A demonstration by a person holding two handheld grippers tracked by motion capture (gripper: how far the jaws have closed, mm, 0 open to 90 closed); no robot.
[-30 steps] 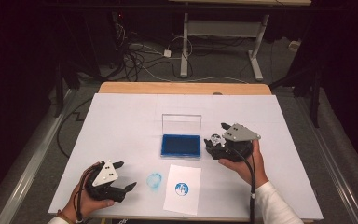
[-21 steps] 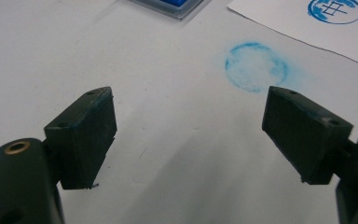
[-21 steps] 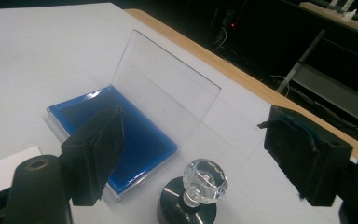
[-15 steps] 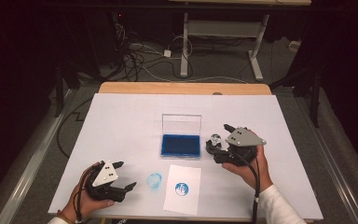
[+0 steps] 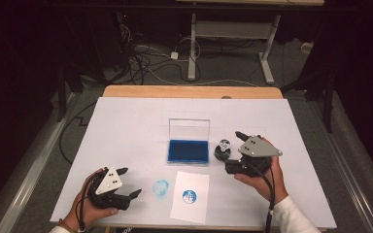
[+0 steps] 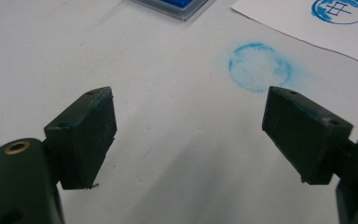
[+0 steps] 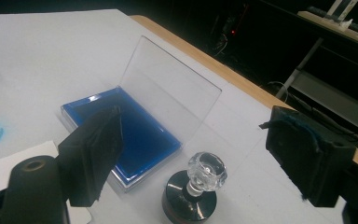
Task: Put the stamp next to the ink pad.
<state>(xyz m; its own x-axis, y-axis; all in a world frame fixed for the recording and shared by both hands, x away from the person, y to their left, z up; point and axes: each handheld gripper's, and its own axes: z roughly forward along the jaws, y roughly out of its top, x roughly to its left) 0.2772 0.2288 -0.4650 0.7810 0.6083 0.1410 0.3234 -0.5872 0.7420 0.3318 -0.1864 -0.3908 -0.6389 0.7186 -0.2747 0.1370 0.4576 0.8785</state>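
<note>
A stamp [image 5: 223, 148] with a clear knob and a black base stands upright just right of the blue ink pad [image 5: 188, 151], whose clear lid [image 5: 189, 129] is raised. My right gripper [image 5: 231, 151] is open, its jaws apart on either side of the stamp without touching it. In the right gripper view the stamp [image 7: 196, 186] sits low between the wide jaws of the right gripper [image 7: 193, 140], beside the ink pad [image 7: 135, 135]. My left gripper [image 5: 128, 184] rests open near the front left, nothing between its jaws. The left gripper [image 6: 191, 126] faces a blue ink smudge [image 6: 259, 66].
A white paper sheet [image 5: 190, 208] with a round blue stamp print [image 5: 190, 196] lies at the front centre, right of the smudge [image 5: 161, 188] on the white table cover [image 5: 126, 126]. Beyond the table's wooden far edge [image 5: 189, 91] lie floor cables and a desk frame.
My right gripper has drawn back slightly to the right and toward the person, while the stamp stays standing in place. The left gripper has not moved.
</note>
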